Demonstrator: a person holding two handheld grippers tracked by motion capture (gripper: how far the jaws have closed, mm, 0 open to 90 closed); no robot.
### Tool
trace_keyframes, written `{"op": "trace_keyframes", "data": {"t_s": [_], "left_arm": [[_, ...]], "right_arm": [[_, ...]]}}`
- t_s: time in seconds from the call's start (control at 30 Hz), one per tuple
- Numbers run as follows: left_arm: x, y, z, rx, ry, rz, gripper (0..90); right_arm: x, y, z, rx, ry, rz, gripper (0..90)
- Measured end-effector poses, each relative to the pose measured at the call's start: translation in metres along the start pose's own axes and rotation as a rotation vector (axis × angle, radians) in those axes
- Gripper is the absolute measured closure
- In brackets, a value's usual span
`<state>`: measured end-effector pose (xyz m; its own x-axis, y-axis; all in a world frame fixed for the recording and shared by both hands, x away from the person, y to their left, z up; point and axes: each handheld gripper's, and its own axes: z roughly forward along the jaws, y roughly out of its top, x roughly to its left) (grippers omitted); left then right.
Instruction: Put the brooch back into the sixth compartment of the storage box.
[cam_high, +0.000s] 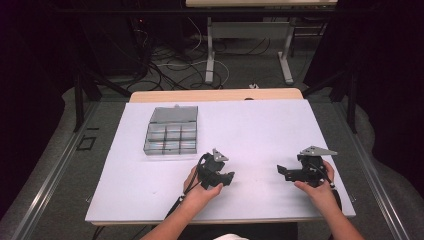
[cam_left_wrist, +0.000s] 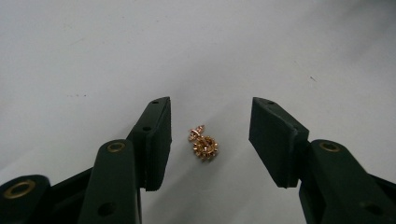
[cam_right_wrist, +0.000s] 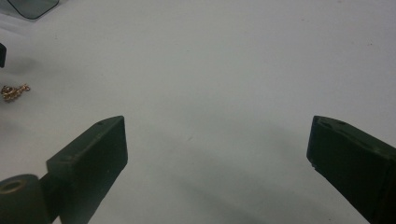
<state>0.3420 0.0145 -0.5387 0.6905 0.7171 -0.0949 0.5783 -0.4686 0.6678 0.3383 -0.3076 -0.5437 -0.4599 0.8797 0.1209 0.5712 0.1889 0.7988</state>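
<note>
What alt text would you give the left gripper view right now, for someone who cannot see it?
A small gold flower-shaped trinket lies on the white table surface, between the two black jaws of the left gripper, which touch neither side of it. The jaws rise from the bottom corners with a gap on each side of the trinket.

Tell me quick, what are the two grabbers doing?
Left gripper: open, a small gold earring lies between its jaws, untouched.
Right gripper: wide open, holding nothing.
</note>
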Motion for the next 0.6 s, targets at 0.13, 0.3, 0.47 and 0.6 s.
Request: {"op": "trace_keyframes", "data": {"t_s": [0.13,0.3,0.47,0.6], "left_arm": [[0.0,-0.003,0.002,0.009,0.008,-0.014,53.9],[-0.001,-0.006,0.005,0.022,0.021,-0.027,53.9],[0.001,-0.009,0.007,0.025,0.035,-0.027,55.6],[0.001,-0.011,0.008,0.026,0.036,-0.04,58.2]], "right_arm": [[0.0,0.0,0.0,0.001,-0.003,-0.007,5.0],[0.0,0.0,0.001,0.004,-0.001,-0.006,5.3],[-0.001,-0.001,0.001,0.004,-0.005,-0.012,5.3],[0.0,-0.001,0.002,0.009,-0.003,-0.008,5.3]]}}
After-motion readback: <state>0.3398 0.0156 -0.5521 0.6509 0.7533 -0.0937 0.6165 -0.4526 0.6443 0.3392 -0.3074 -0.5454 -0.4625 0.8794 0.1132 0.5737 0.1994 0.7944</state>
